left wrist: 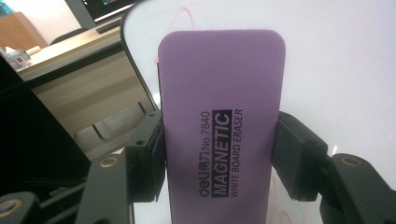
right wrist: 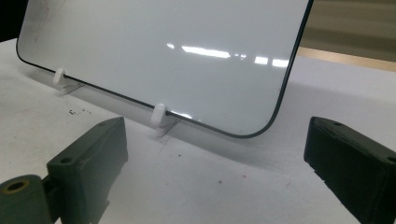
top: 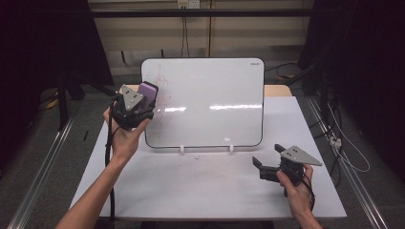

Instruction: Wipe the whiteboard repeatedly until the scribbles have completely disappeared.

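Left gripper (top: 138, 106) raised at the whiteboard's (top: 210, 102) upper-left corner, forearm angled up from the table (top: 200, 186) — its jaws clamp the purple magnetic eraser (left wrist: 219, 121) against faint red marks (top: 165, 95). Right gripper (top: 268, 161) sits low near the table's right edge — jaws spread wide, holding nothing.

A lab or test room: dark curtains (top: 43, 57) hang on both sides of the white counter (top: 210, 186), metal rails (top: 40, 176) flank it, cables (top: 344, 143) trail beside it.
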`<state>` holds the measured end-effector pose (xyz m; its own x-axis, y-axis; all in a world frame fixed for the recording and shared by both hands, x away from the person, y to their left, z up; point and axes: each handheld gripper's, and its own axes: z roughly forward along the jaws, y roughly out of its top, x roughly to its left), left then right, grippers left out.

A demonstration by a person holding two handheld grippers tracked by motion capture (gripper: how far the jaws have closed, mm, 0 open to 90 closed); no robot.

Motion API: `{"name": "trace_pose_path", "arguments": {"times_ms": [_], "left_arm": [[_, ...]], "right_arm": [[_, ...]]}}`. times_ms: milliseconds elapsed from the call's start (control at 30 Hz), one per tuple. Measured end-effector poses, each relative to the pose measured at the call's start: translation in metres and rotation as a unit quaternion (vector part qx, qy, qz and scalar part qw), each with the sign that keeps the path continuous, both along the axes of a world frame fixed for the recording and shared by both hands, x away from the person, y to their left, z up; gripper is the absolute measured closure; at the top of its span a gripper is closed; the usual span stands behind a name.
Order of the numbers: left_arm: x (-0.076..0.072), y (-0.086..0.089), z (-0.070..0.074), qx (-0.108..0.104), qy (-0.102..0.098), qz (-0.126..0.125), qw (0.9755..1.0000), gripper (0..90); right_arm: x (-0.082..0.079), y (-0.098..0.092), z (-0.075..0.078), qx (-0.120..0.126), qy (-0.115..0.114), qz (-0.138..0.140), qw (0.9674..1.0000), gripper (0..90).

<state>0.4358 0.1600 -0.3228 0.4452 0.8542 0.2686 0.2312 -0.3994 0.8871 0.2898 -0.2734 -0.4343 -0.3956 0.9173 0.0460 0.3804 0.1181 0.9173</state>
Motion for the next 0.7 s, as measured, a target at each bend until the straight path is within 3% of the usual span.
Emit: {"name": "trace_pose_path", "arguments": {"times_ms": [300,500,633,700], "left_arm": [[0.026,-0.001,0.026,-0.016,-0.011,0.004,0.9998,41.2],[0.046,0.005,0.041,-0.043,-0.001,0.002,0.9991,41.3],[0.06,0.003,0.044,-0.038,0.013,0.002,0.9992,41.3],[0.067,0.002,0.042,-0.046,0.023,0.003,0.9987,41.2]], "right_arm": [[0.001,-0.001,-0.002,0.005,0.004,0.004,1.0,5.0],[0.0,0.0,-0.002,0.01,0.002,0.007,0.9999,4.8],[0.001,0.0,-0.002,0.008,0.004,0.008,0.9999,4.8],[0.002,0.0,-0.003,0.01,0.005,0.009,0.9999,4.8]]}}
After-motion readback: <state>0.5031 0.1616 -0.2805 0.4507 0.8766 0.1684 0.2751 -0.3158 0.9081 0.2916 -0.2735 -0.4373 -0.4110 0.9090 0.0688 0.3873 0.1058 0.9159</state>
